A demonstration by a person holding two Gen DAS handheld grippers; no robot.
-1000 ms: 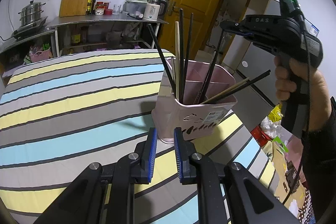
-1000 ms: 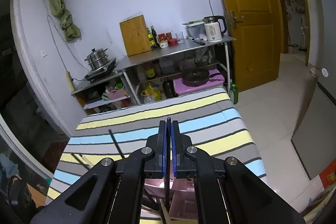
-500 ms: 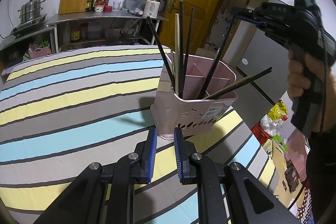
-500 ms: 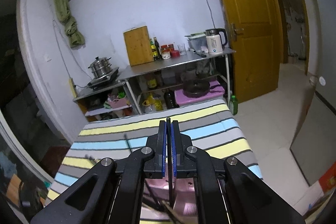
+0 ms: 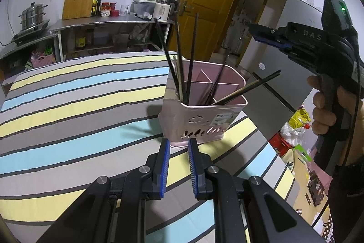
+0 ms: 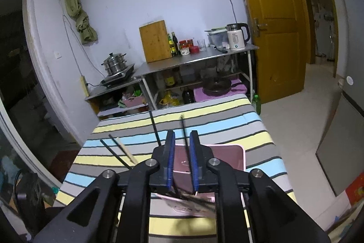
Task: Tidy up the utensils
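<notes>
Left wrist view: left hand-held gripper (image 5: 177,149) angled down over striped worktop (image 5: 68,111), jaws slightly apart, pinching nothing; pink utensil holder (image 5: 202,113) with chopsticks (image 5: 191,56) just ahead.

Right wrist view: right hand-held gripper (image 6: 182,142) above holder, jaws just opened, one chopstick (image 6: 184,133) loose between.

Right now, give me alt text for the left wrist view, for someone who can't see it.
A pink utensil holder stands on a striped tablecloth with dark chopsticks leaning inside it. The left gripper, open and empty, points at its base. The right gripper, in a hand, sits above and to the right of the holder.
</notes>
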